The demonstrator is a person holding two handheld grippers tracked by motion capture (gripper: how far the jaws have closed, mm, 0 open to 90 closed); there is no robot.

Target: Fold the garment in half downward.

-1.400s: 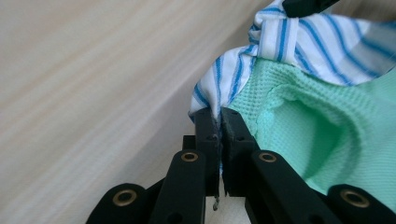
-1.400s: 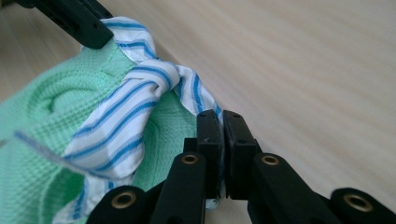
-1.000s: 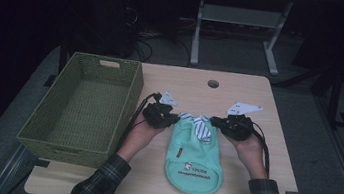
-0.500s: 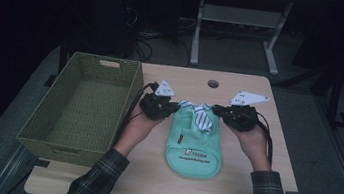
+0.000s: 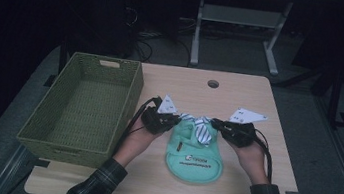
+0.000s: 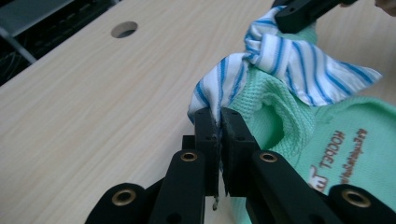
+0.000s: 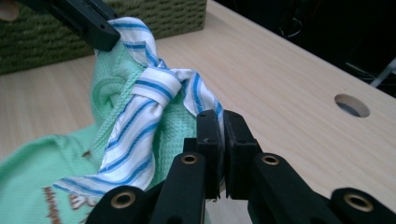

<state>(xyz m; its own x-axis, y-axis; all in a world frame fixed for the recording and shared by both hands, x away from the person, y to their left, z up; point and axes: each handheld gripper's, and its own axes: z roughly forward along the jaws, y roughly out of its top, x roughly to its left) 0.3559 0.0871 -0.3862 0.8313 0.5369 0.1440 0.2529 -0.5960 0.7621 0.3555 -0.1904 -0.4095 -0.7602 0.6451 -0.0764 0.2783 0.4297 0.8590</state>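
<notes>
1. While it lies on the table (image 5: 249, 188) just right of the basket (image 5: 82, 110), the green garment (image 5: 194, 158) has its striped collar (image 5: 200, 126) lifted at the far end.
2. Left gripper (image 5: 173, 121) — jaws clamped on the collar's left corner.
3. Right gripper (image 5: 216, 124) — jaws pinched on the collar's right corner.

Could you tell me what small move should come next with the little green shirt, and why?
Probably lift and carry it left toward the basket. The left gripper and right gripper are each shut on the striped collar of the green shirt, whose lower part lies flat on the table.
</notes>
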